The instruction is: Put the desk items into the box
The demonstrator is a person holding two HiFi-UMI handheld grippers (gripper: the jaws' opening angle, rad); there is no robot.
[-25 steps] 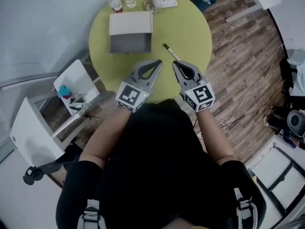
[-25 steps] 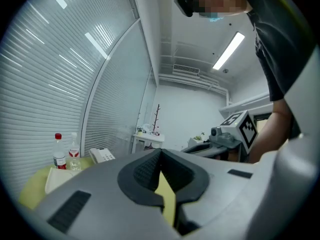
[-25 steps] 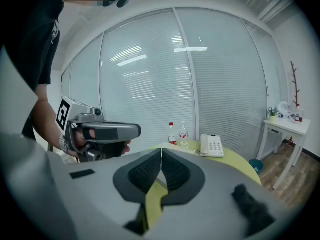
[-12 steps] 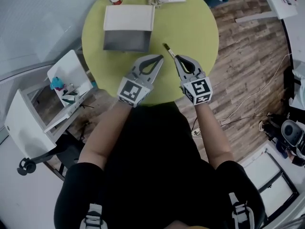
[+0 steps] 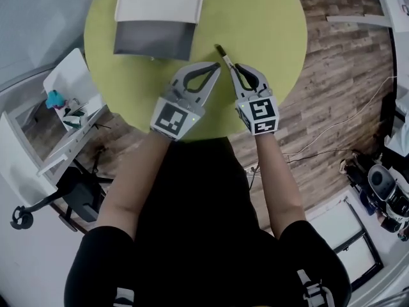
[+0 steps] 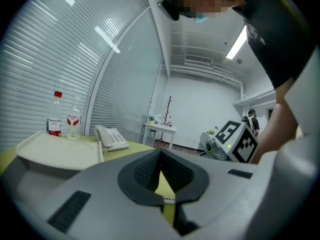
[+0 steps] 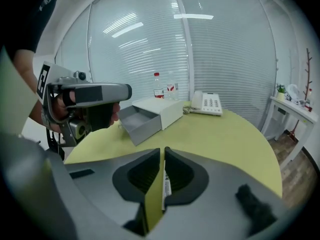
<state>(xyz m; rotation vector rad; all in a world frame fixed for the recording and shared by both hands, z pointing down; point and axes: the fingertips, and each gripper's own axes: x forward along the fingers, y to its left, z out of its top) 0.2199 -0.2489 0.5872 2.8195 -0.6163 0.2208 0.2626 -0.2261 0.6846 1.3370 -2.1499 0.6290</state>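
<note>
Starting with the round yellow-green table (image 5: pixel 268 31): bare and smooth around the work, curving away on the right, so likely to let anything nudged roll to the rim and off onto the wooden floor (image 5: pixel 332 88). Next, the grey-and-white box (image 5: pixel 160 0), at the far left of the table with its open grey tray turned toward the person, seemingly with nothing in it, well apart from the only loose item within reach. Means a long carry, with every chance of dropping a poorly pinched load short of the tray or knocking it against the white top. Then the left gripper (image 5: pixel 216 66), hovering above the table with tips pressed together on nothing, just beside the other tool's nose; close enough to bump it or block the path toward the box. Then the right gripper (image 5: pixel 234 67), jaws closed to a thin slit, empty as far as can be judged, nose right at the near end of the pen. Cannot take anything without first spreading; pushed on as is, would probably shove or spin the target instead of straddling it. Last, the pen (image 5: pixel 223 55), lying flat and slanted on the table just ahead of those tips, printed barrel glimpsed through the slit in the right gripper view. Thin, round, low: apt to skid under the pads, tip up if caught only by its end, or roll toward the right-hand rim.
</note>
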